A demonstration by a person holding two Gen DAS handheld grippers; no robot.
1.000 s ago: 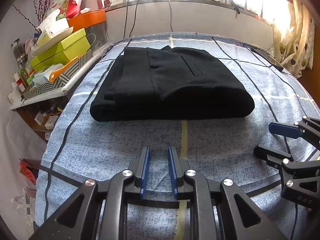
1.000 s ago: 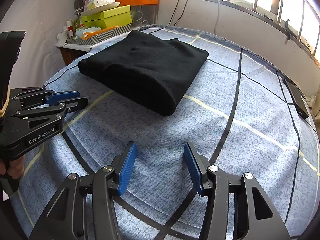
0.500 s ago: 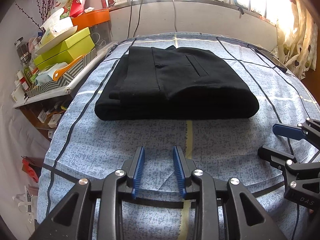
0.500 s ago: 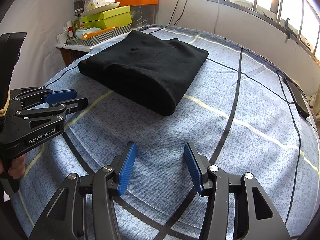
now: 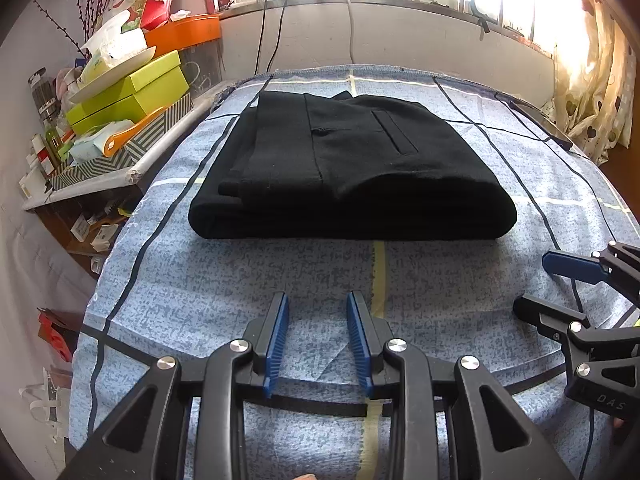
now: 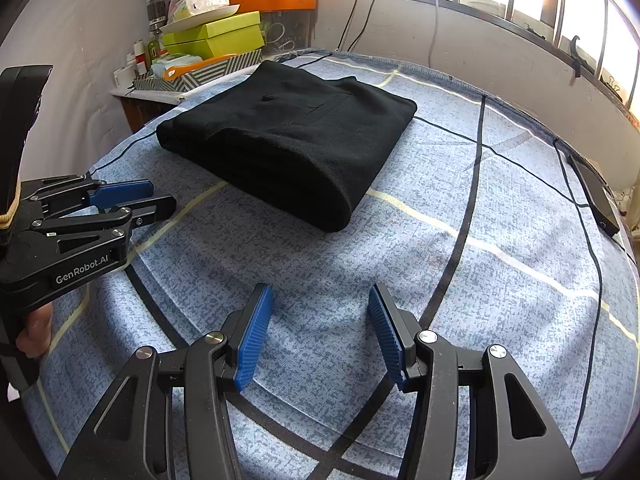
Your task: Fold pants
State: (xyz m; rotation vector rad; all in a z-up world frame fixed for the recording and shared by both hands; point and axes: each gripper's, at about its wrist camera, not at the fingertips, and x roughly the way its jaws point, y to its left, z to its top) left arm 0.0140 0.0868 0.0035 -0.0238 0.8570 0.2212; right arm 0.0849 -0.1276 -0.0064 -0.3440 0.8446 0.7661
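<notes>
Black pants (image 5: 352, 172) lie folded into a thick flat rectangle on the blue checked bed cover (image 5: 240, 280), a back pocket facing up; they also show in the right wrist view (image 6: 288, 140). My left gripper (image 5: 316, 304) is open and empty, hovering over the cover short of the pants' near edge. My right gripper (image 6: 316, 296) is open and empty, to the right of the left one and near the pants' right corner. Each gripper shows in the other's view: the right one (image 5: 544, 284), the left one (image 6: 160, 196).
A cluttered side shelf (image 5: 100, 176) with green boxes (image 5: 128, 92), an orange tub (image 5: 184, 32) and tissues stands left of the bed. A dark phone (image 6: 596, 196) with a cable lies at the bed's right edge. Wall and window run along the far side.
My left gripper's jaws have opened wider and it has lifted slightly. The right gripper and the pants have stayed put.
</notes>
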